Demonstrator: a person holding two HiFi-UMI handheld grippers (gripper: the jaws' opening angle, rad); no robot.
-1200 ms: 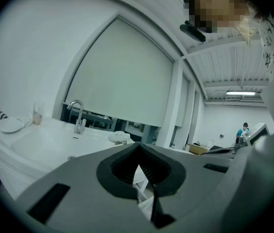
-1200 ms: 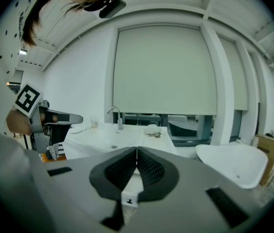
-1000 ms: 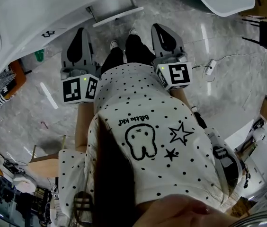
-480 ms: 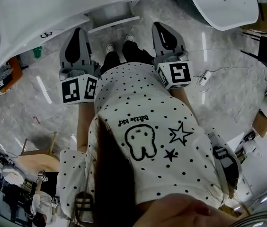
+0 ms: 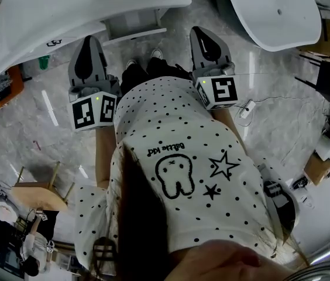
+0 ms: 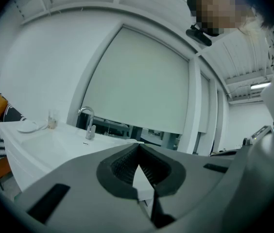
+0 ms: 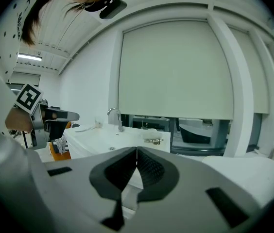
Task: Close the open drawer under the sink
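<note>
l gripper (image 5: pixel 88 42), r gripper (image 5: pixel 203 34); 1 drawer (image 5: pixel 134 23)

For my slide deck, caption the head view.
Person holds shut grey left hand-held gripper and right hand-held gripper before open white drawer under white sink.

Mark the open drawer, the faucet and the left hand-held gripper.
open drawer (image 5: pixel 134 23), head view, on its white body
faucet (image 6: pixel 91 125), left gripper view, on its upright stem
left hand-held gripper (image 5: pixel 89 40), head view, at its closed fingertips
</note>
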